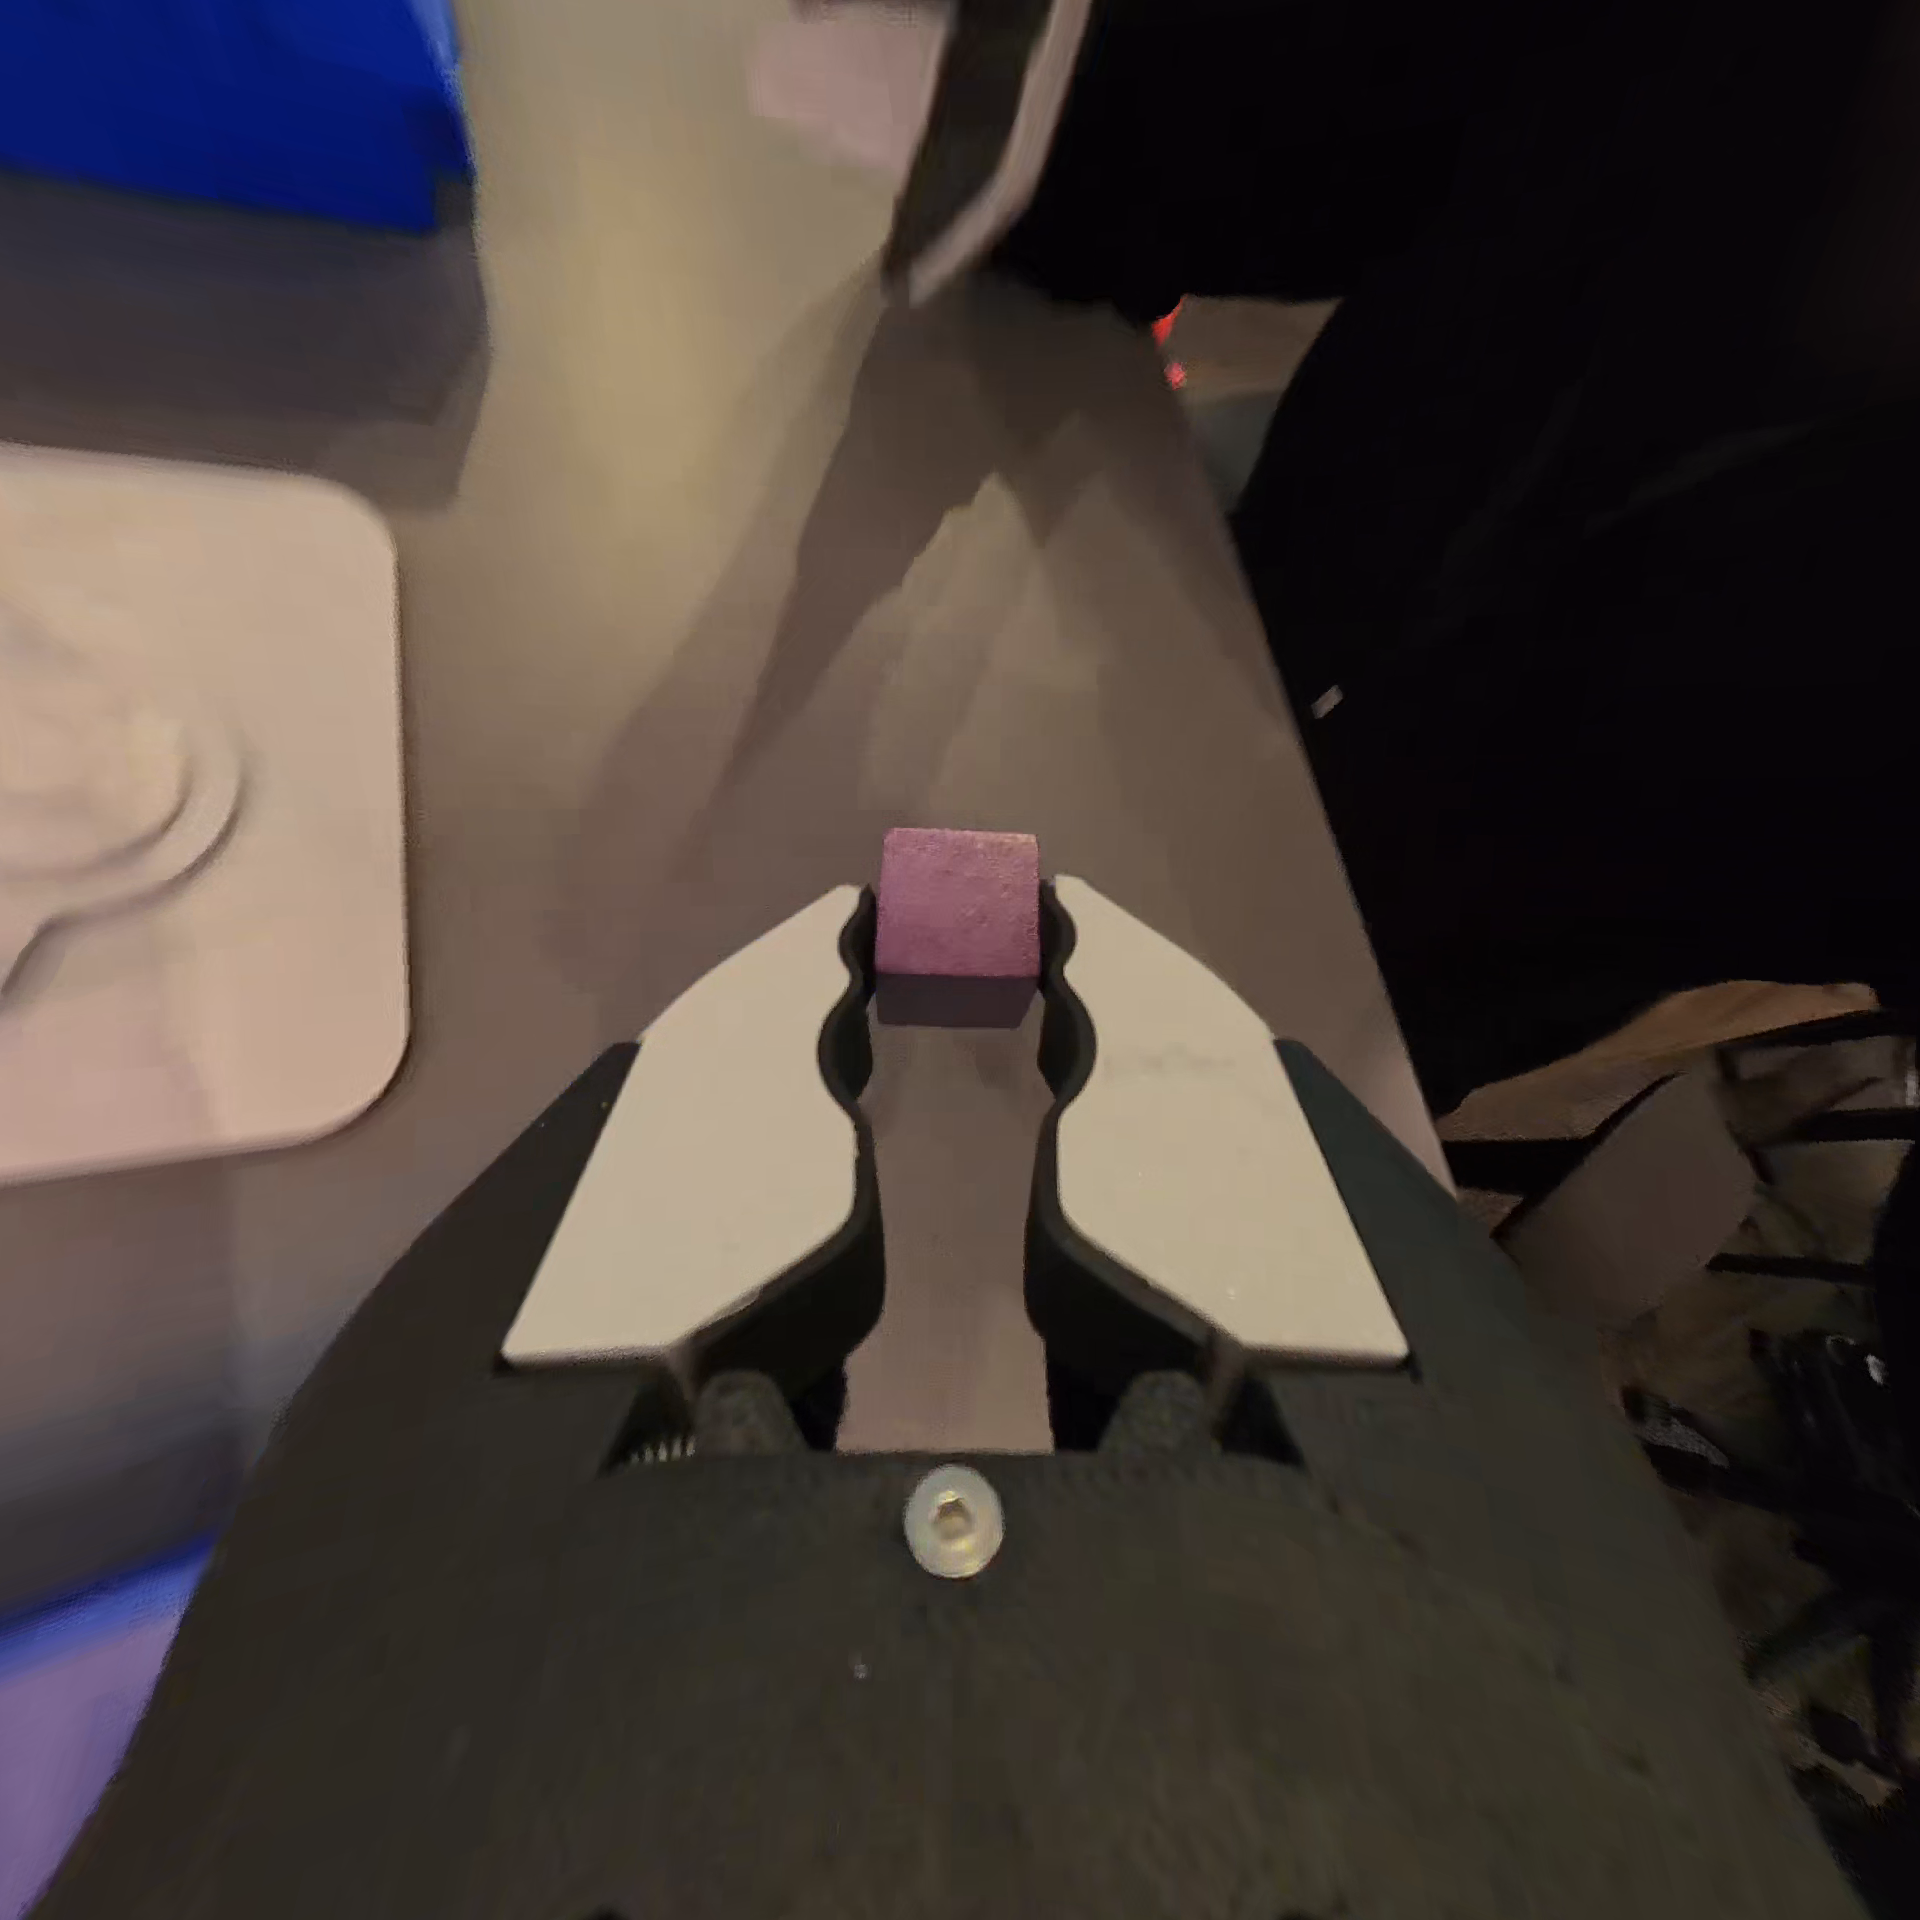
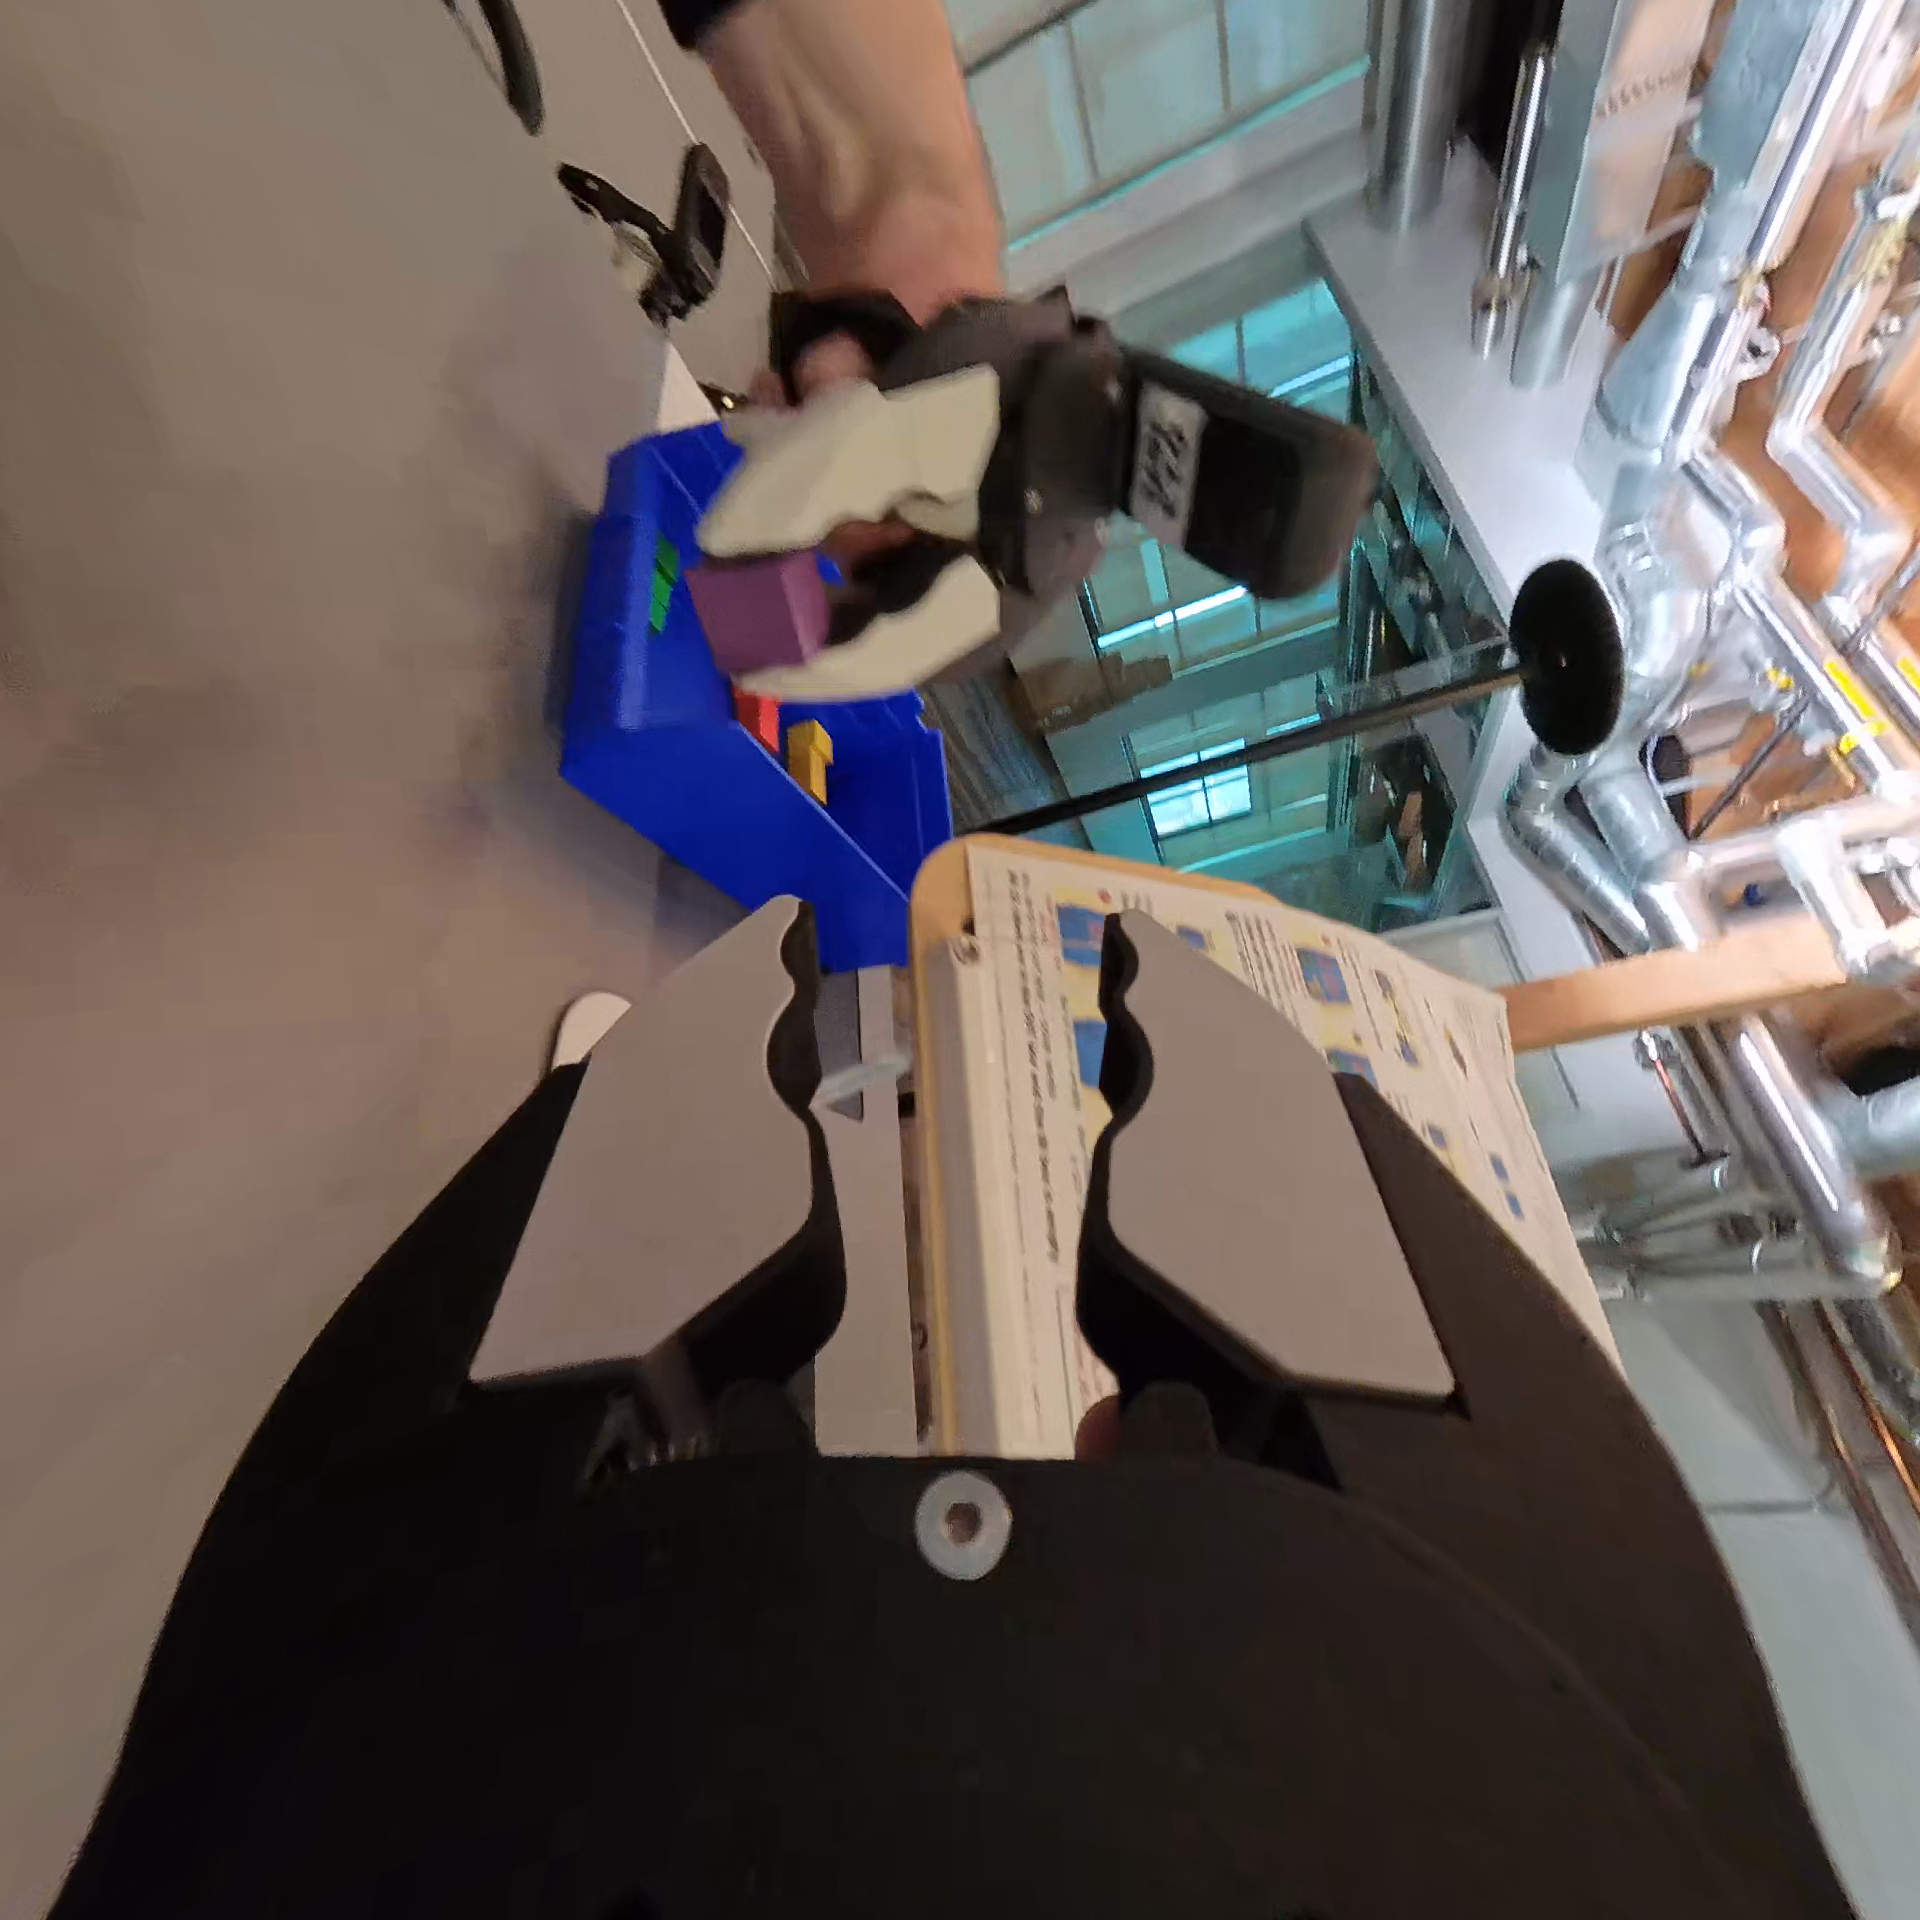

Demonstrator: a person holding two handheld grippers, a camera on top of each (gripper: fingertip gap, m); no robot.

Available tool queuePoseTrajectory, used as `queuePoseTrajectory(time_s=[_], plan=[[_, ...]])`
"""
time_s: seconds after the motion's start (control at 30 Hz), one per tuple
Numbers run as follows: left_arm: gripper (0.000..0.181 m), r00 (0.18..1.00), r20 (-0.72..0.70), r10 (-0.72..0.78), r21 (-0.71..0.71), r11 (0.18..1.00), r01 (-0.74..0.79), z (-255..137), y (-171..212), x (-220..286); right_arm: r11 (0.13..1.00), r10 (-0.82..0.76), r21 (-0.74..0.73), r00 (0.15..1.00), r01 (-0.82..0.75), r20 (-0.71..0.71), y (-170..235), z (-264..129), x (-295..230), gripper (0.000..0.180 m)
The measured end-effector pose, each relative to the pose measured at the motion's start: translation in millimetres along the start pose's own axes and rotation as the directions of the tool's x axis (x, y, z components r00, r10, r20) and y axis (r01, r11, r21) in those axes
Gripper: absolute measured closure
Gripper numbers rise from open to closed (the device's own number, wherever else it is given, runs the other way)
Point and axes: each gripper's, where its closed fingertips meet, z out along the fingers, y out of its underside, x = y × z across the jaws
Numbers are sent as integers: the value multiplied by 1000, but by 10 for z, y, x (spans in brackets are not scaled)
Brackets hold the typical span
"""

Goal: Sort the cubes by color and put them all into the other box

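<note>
My left gripper is shut on a purple cube, held at the fingertips above the grey table. The right wrist view shows the same gripper with the purple cube, above a blue box. That box holds green cubes, a red cube and yellow cubes in separate spots. My right gripper is open and empty, nearer than the box, and tilted on its side.
A board with a printed sheet stands right in front of my right gripper. A pale rounded mat lies on the table at left. Blue box parts show top left. The table edge runs down the right. A person's arm holds the left gripper. The grippers' ends are close to 11 centimeters from one another.
</note>
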Motion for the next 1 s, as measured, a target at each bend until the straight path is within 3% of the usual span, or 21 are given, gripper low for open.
queuePoseTrajectory(time_s=[0.03, 0.2, 0.47, 0.67, 1.0], plan=[[152, 1000, -25, 12, 24, 1000, -12, 72, -80, 23, 1000, -16, 14, 1000, 16, 6, -79, 38, -75, 128], [152, 991, -125, 53, 106, 994, -40, 319, -356, 105, 998, -34, 61, 998, 31, 51, -287, 154, -343, 130], [152, 976, -199, 87, 128, 990, -62, 504, -560, 186, 998, -47, 51, 996, 43, 78, -277, 234, -502, 137], [152, 972, -216, 87, 130, 990, -59, 563, -576, 167, 997, -48, 59, 996, 44, 78, -288, 228, -513, 152], [149, 968, -244, 64, 128, 991, -33, 574, -523, 173, 997, -47, 61, 994, 41, 94, -306, 242, -563, 152]])
